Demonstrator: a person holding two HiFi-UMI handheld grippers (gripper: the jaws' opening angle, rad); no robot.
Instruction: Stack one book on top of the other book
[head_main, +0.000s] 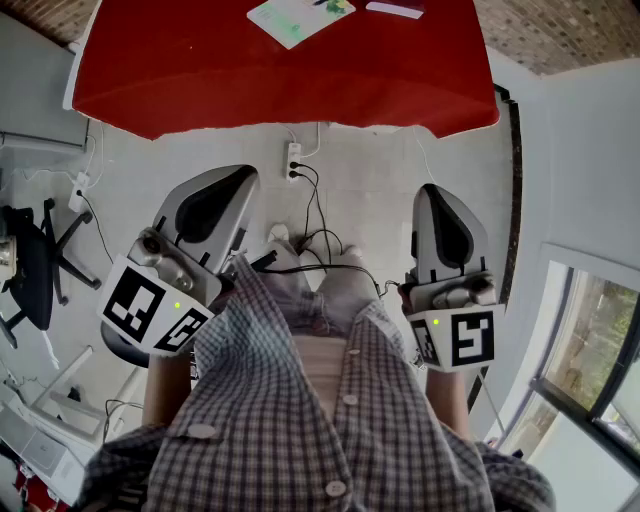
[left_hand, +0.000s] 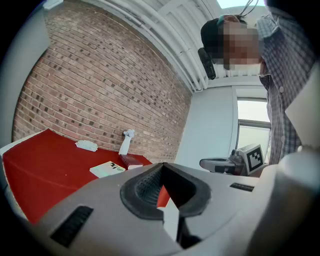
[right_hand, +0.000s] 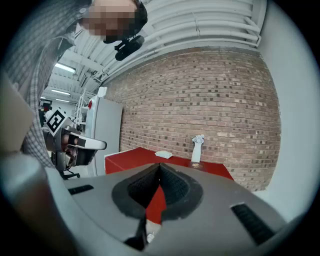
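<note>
I count two books on one red table (head_main: 250, 80): a pale book (head_main: 300, 17) and a dark book (left_hand: 131, 160). My grippers number two, left gripper (head_main: 235, 180) and right gripper (head_main: 437, 195)

I hold both grippers well short of the red table (head_main: 280, 70), one on each side of my body, both aimed toward it. My left gripper (head_main: 232, 185) has its jaws pressed together, empty. My right gripper (head_main: 436, 200) dips slightly, jaws likewise closed on nothing. My forearms (head_main: 165, 390) run back beside my torso.
</note>
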